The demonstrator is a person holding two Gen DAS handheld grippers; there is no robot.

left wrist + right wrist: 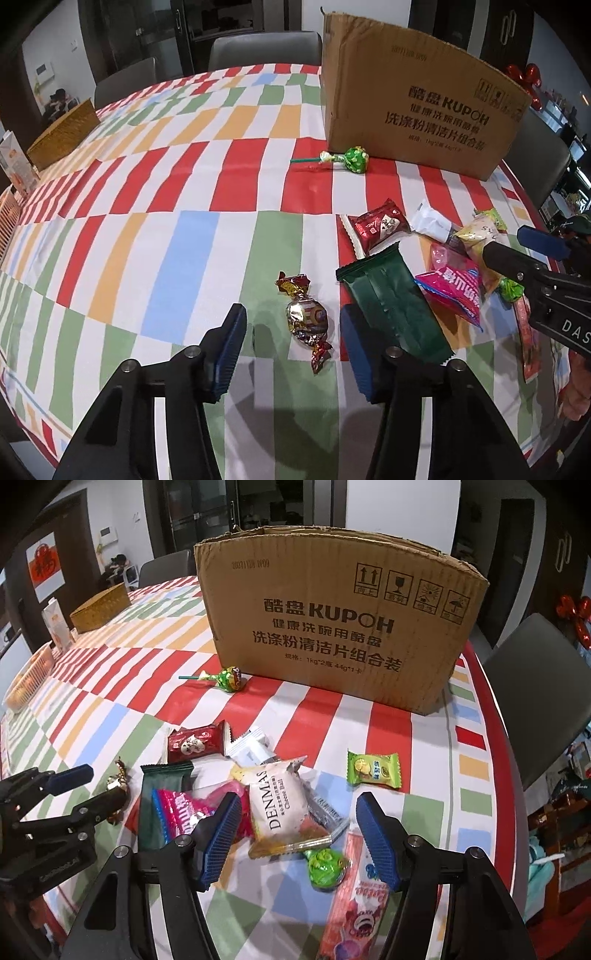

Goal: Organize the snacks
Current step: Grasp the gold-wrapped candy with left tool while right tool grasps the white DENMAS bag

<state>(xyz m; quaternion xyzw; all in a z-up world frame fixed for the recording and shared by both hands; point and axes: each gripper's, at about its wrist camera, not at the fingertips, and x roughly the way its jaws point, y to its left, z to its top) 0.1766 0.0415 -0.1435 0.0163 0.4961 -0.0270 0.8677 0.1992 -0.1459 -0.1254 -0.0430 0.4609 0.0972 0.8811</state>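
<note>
The snacks are nearly all still loose on the bench [192,236]: my left tongs [291,332] straddle the gold foil candy [308,319], pads either side but not yet pressing it, so open. Just beside it lies the dark green packet [388,295], then the pink packet [184,812] and the white Denmas cheese ball pack [280,797], which sit between my right tongs [295,830], also open and gripping nothing. Around them are the red packet [195,742], the lime-green sweet [373,770] and a green lollipop [352,158] lying just in front of the cardboard box [332,627]. I can't see inside the box, so whether anything is sorted I can't tell; most remains.
</note>
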